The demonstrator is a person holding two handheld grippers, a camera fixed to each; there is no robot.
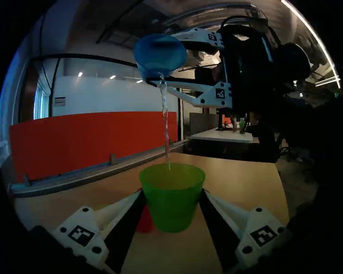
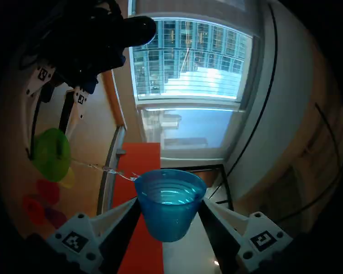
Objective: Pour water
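Now: left gripper (image 1: pixel 172 197) fingers pinching green cup (image 1: pixel 172 205), upright, low over table (image 1: pixel 244 182). Right gripper (image 2: pixel 170 208) clamping blue cup (image 2: pixel 170 212), tilted above green cup; water stream (image 1: pixel 165 123) falling into it. Right gripper view adds blurred coloured cups (image 2: pixel 39 201) near green cup. Left gripper view: red cup (image 1: pixel 145 222) mostly hidden behind green cup.

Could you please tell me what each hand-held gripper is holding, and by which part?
The left hand-held gripper holds the green cup by its side walls, below the rim. The right hand-held gripper holds the blue cup the same way.
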